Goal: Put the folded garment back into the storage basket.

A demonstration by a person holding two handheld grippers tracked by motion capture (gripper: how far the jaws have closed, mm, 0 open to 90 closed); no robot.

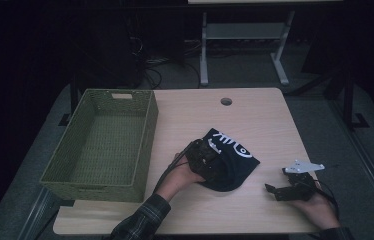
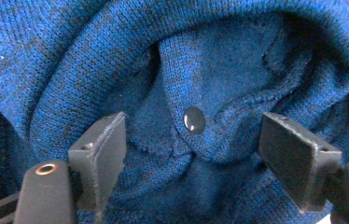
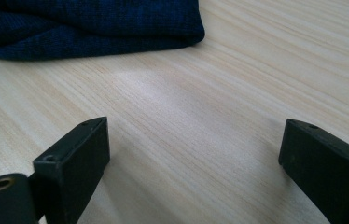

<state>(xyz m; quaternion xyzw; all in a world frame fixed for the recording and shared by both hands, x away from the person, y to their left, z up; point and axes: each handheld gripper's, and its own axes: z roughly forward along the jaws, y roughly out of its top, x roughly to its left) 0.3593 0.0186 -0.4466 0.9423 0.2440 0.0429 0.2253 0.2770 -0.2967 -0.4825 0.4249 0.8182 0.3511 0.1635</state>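
Note:
A dark blue knit garment [image 1: 237,157] with a white print lies bunched on the middle of the wooden table [image 1: 255,115]. My left gripper [image 1: 209,167] rests on its near left part. In the left gripper view the left gripper [image 2: 191,149] stands open, its jaws wide apart on either side of a fold of the blue knit [image 2: 238,60] that carries a dark snap button [image 2: 194,120]. My right gripper [image 1: 271,190] lies low at the table's front right, held by a hand. It is open [image 3: 193,163] over bare wood, and the garment's edge [image 3: 93,23] lies beyond it.
A green woven basket [image 1: 147,135] with nothing in it stands at the table's left side, close to the garment. A round cable hole [image 1: 226,101] sits near the far edge. Legs of a white frame [image 1: 204,55] stand on the floor behind the table.

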